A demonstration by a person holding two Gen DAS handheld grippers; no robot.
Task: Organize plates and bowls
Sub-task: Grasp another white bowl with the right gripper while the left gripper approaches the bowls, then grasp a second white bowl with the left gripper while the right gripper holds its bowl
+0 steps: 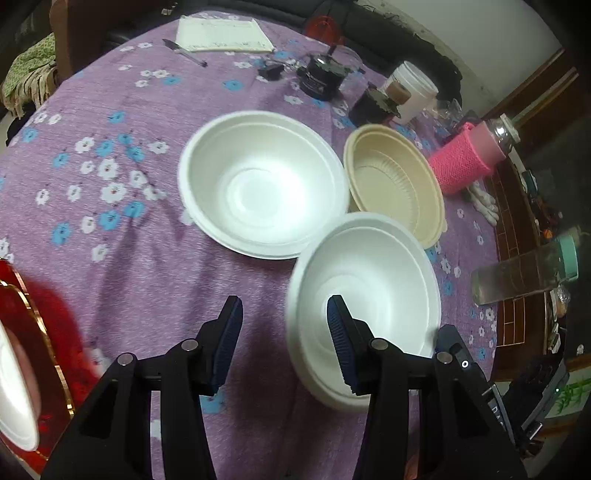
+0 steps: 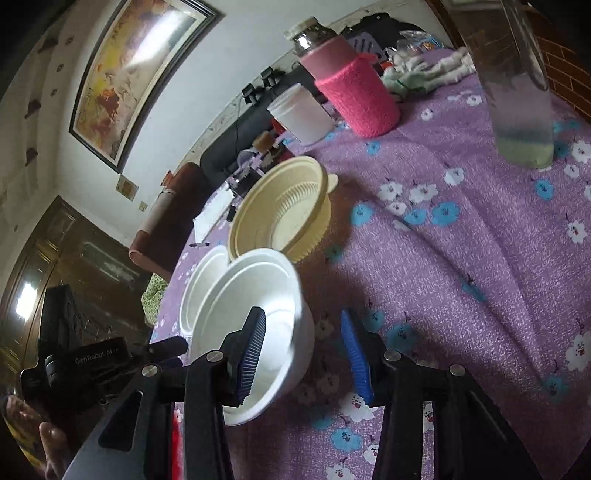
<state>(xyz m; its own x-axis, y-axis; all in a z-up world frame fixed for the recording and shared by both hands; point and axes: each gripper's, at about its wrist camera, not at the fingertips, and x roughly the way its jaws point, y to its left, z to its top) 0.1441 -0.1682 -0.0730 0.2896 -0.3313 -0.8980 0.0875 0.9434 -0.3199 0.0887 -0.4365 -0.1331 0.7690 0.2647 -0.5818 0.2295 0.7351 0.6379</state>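
Two white foam bowls and a cream plastic bowl (image 1: 397, 184) lie on the purple flowered tablecloth. The far white bowl (image 1: 262, 182) sits mid-table. The near white bowl (image 1: 364, 291) sits tilted in front of my left gripper (image 1: 284, 314), which is open; its right finger reaches over the bowl's rim. In the right wrist view my right gripper (image 2: 303, 325) is open, with its left finger inside the near white bowl (image 2: 251, 310) and its right finger outside the wall. The cream bowl (image 2: 280, 210) lies behind it.
A red and gold plate with a white dish (image 1: 22, 362) is at the left edge. A pink sleeved bottle (image 1: 465, 158), a white tub (image 1: 413, 88), a clear bottle (image 1: 524, 269), a black jar (image 1: 321, 75), a notepad (image 1: 221, 35) and a pen stand around.
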